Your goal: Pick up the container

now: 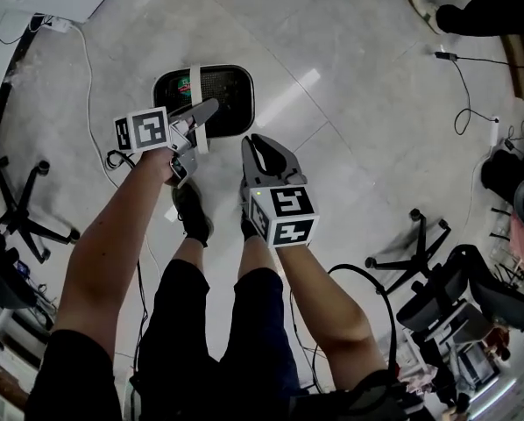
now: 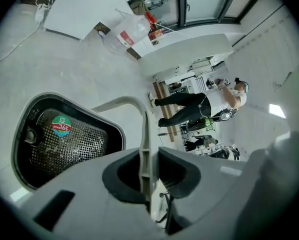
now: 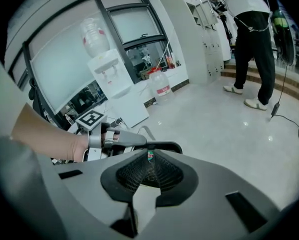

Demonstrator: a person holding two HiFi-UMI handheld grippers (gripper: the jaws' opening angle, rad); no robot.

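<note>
My left gripper (image 2: 149,156) has its jaws pinched on the thin white handle (image 2: 145,129). The strip runs up from between the pads and bends left over the container (image 2: 120,134). How far down the pads the strip reaches is lost in the dark hollow between them.

The jaw tips of my right gripper (image 3: 149,156) stand only a narrow slit apart, and I see nothing caught in it. Through that slit shows a red and green sticker (image 3: 149,155), and black mesh fills the hollow behind the tips. The container's near rim is hidden under these jaws, so I cannot say whether they touch it.

The container is a black mesh basket with a dark rim. In the head view it sits in front of my feet, over the pale floor (image 1: 350,103), with the left gripper above its middle and the right gripper at its near right corner. I cannot tell whether it is resting on the floor or just clear of it.

Further out there is a water jug (image 2: 133,28) by a white wall panel and a person (image 2: 204,101) standing well away. Office chairs (image 1: 424,235) are partly cut off at the edges of the head view.
</note>
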